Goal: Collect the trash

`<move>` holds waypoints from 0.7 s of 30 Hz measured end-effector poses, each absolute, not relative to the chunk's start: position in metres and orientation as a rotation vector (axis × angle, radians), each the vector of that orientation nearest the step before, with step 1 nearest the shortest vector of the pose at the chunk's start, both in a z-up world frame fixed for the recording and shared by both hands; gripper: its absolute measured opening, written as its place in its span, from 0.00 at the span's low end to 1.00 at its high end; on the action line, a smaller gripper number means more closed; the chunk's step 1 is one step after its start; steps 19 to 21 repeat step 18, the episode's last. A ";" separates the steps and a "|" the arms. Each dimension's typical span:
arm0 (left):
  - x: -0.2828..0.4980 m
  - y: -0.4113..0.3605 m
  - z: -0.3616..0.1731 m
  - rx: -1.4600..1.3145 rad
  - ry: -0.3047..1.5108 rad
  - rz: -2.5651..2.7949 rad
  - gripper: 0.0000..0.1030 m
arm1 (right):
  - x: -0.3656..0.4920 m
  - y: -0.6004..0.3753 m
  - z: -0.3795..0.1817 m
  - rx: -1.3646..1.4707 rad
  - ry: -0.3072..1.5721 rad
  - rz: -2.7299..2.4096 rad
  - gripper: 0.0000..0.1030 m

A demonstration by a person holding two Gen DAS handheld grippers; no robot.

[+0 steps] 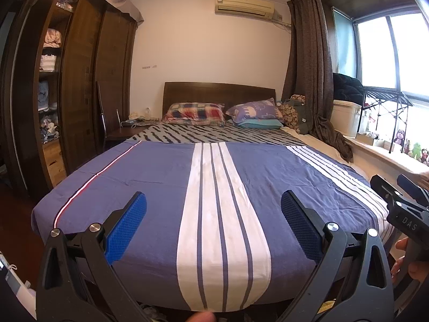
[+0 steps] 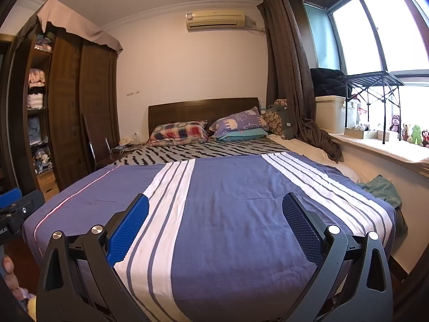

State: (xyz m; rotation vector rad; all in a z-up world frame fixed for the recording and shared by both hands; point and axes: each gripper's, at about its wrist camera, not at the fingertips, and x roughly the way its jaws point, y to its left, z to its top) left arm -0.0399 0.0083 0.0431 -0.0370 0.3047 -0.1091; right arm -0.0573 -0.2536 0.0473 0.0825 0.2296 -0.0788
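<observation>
My left tool (image 1: pixel 213 209) and right tool (image 2: pixel 215 210) both gape wide, empty, over the foot of the bed with its blue white-striped cover (image 1: pixel 161 187). I can pick out no trash; a crumpled green cloth (image 2: pixel 382 187) lies at three o'clock.

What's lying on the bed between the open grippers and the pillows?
Only bedding in both views: blue striped cover, then zebra-print sheet up to the plaid pillow. No trash visible.

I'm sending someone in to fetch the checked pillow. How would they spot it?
Start at the dark wooden headboard. Two pillows lie below it; the red, blue and white checked pillow is the one nearer the wardrobe. Its neighbour, the purple elephant-print pillow, sits toward the window.
</observation>
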 end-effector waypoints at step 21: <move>-0.005 0.019 0.029 -0.055 0.374 -0.084 0.92 | -0.029 -0.257 0.045 0.046 0.259 -0.092 0.97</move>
